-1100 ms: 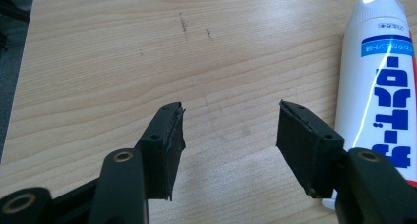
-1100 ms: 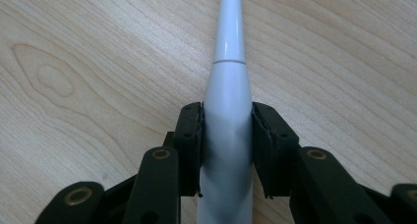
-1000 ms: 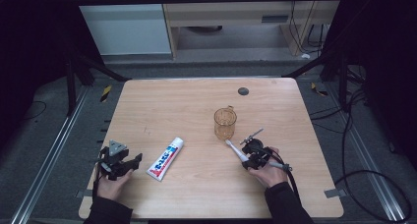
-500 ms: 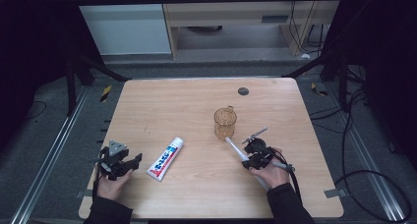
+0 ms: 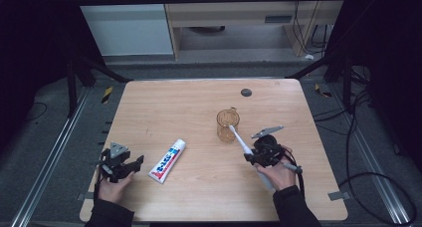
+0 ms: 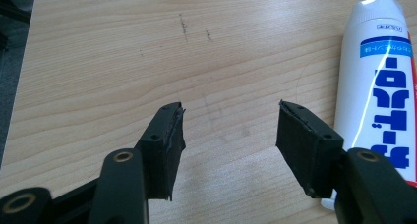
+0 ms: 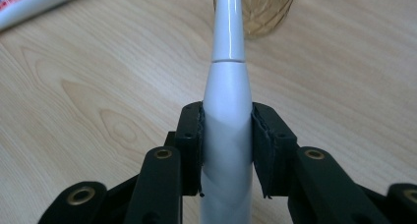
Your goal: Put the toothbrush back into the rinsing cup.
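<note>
On the light wooden table [image 5: 199,107] there are three loose things: one white electric toothbrush [image 5: 242,143], one amber ribbed glass cup with a small handle [image 5: 228,125], and one white toothpaste tube with blue and red print [image 5: 167,161]. A single small dark round disc [image 5: 246,92] sits in the tabletop near the far edge, well apart from everything else.

The right gripper [image 5: 250,157] has its two black jaws pressed against the thick white body of the toothbrush, one pad on each side, as the right gripper view shows [image 7: 226,145]. The brush is tilted, its narrow neck running up toward the cup, with the head close to the cup's rim; whether it touches the glass is hard to make out. In the right gripper view the brush head and the upper part of the cup [image 7: 260,13] are cut off by the top edge, and the tube [image 7: 34,3] shows as a corner at upper left.

The left gripper [image 5: 130,166] rests near the table's left front corner, jaws spread wide with bare wood between them [image 6: 228,145]. The tube [image 6: 376,86] lies just beside its right jaw, which covers the tube's lower end.
</note>
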{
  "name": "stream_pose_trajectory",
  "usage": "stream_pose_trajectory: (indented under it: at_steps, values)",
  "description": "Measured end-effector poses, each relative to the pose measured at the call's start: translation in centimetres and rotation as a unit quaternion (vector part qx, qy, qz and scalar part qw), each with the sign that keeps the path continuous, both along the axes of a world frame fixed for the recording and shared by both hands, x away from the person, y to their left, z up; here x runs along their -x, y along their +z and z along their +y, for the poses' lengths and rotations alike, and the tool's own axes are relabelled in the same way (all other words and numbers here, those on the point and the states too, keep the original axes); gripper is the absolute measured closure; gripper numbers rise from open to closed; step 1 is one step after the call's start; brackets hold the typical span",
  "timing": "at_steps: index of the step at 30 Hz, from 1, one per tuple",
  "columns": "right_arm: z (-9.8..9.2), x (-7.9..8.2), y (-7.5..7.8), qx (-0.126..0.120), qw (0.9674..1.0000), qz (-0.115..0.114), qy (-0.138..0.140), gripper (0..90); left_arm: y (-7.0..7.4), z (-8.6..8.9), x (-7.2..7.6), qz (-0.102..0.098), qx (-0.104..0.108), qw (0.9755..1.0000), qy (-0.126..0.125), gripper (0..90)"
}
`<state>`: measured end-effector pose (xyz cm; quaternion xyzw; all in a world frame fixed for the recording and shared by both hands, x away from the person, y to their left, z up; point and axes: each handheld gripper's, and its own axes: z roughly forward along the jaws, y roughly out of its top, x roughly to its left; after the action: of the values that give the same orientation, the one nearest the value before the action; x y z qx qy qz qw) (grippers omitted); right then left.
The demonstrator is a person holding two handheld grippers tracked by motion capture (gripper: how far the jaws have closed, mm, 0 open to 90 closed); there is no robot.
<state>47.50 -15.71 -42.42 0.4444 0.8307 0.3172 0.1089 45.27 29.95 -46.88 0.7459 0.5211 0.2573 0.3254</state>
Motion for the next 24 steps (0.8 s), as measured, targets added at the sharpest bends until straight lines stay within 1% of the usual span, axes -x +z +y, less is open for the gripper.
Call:
stream_pose_trajectory:
  at_steps: [3,7,8,9,10,11,12,13,15,17,20,24]
  values:
    - [-0.2,0.0,0.6,-0.023,0.9995,-0.021,-0.004,67.3,0.0,0.0,0.0,-0.001,0.000,1.0000,0.000,42.8]
    - [-0.3,0.1,1.4,-0.050,0.9974,-0.050,-0.011,67.3,0.0,0.0,0.0,-0.001,0.000,1.0000,0.000,42.8]
    - [-0.3,0.2,1.6,-0.058,0.9964,-0.061,-0.013,67.3,0.0,0.0,0.0,-0.001,0.000,1.0000,0.000,42.8]
    - [-0.3,0.2,1.9,-0.068,0.9953,-0.066,-0.017,67.3,0.0,0.0,0.0,-0.001,0.000,1.0000,0.000,42.8]
    - [-0.3,0.2,1.9,-0.068,0.9953,-0.066,-0.017,67.3,0.0,0.0,0.0,-0.001,0.000,1.0000,0.000,42.8]
    - [-0.4,0.2,2.2,-0.083,0.9930,-0.081,-0.022,67.3,0.0,0.0,0.0,-0.001,0.000,1.0000,0.001,42.8]
    - [-0.4,0.2,2.2,-0.083,0.9930,-0.081,-0.022,67.3,0.0,0.0,0.0,-0.001,0.000,1.0000,0.001,42.8]
    - [-0.4,0.2,2.6,-0.094,0.9905,-0.096,-0.029,67.3,0.0,0.0,0.0,-0.001,0.000,1.0000,0.000,42.8]
    - [-0.4,0.2,3.1,-0.108,0.9872,-0.112,-0.037,67.3,0.0,0.0,0.0,-0.001,0.000,1.0000,0.001,42.9]
    - [-0.4,0.1,3.4,-0.122,0.9838,-0.124,-0.043,67.2,0.0,0.0,0.0,-0.002,0.000,1.0000,0.001,42.8]
    - [-0.3,0.0,3.9,-0.142,0.9786,-0.142,-0.045,67.2,0.0,0.0,0.0,-0.002,0.000,1.0000,0.001,42.8]
    - [-0.1,-0.3,4.4,-0.163,0.9698,-0.174,-0.053,67.2,0.0,0.0,0.0,-0.003,0.001,1.0000,0.002,42.8]
